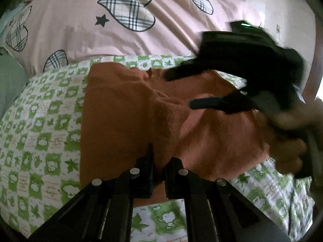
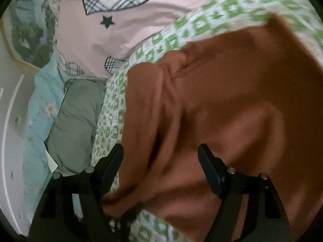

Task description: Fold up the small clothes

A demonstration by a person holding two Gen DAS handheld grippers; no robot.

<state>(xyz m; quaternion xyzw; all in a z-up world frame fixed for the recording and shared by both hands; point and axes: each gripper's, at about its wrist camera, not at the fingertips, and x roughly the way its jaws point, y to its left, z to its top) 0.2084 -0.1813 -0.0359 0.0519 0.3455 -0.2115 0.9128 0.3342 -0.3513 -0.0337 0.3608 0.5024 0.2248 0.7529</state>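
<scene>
An orange knitted garment lies spread on a green-and-white checked sheet. At its near edge my left gripper is shut, with a fold of the orange cloth pinched between its fingers. In the left wrist view my right gripper hovers blurred over the garment's far right part, held by a hand. In the right wrist view the right gripper stands open above the orange garment, with rumpled cloth under the gap and neither pad pressing on it.
A pink quilt with plaid hearts is bunched behind the sheet. A grey-green pillow and light blue floral bedding lie to the left, by a white wall with a framed picture.
</scene>
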